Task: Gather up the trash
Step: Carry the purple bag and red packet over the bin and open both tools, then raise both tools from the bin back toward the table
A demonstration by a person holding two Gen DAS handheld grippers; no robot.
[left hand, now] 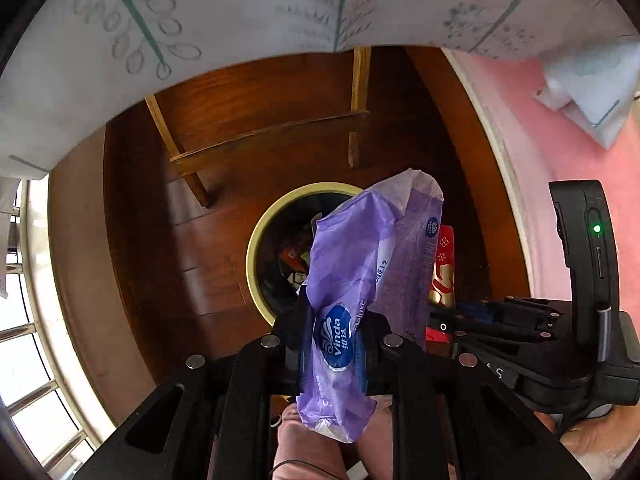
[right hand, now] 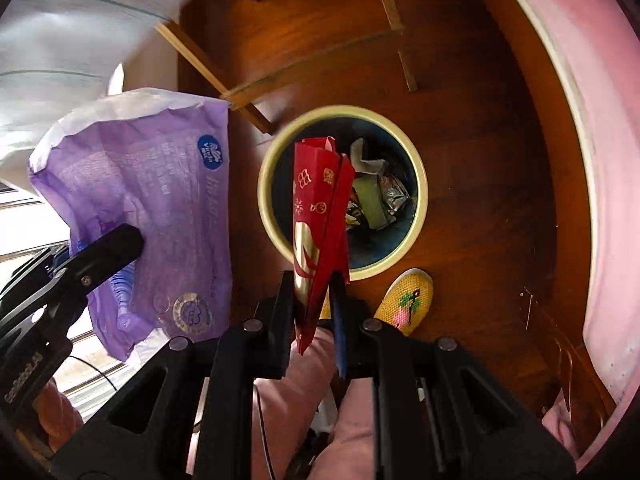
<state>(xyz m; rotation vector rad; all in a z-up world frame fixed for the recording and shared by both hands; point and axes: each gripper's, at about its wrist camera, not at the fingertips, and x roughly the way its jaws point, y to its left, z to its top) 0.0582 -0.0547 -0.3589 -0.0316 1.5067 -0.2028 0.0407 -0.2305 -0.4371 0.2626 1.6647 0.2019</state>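
Note:
A round bin with a pale yellow rim (left hand: 256, 240) (right hand: 420, 184) stands on the dark wooden floor, holding several crumpled wrappers (right hand: 380, 196). My left gripper (left hand: 332, 320) (right hand: 124, 264) points down, shut on a purple Vinda tissue wrapper (left hand: 352, 248) (right hand: 160, 200) that hangs over the bin's edge. Beside it, my right gripper (right hand: 316, 292) (left hand: 440, 316) is shut on a folded red and gold packet (right hand: 316, 208) (left hand: 444, 264), whose end hangs over the bin's mouth.
Wooden furniture legs with a crossbar (left hand: 260, 136) stand just beyond the bin. A white leaf-print cloth (left hand: 200, 8) hangs above. A pink surface (left hand: 560, 140) curves along the right, window bars (left hand: 24, 340) along the left. A yellow slipper (right hand: 408, 300) and pink trouser legs (right hand: 288, 400) are near the bin.

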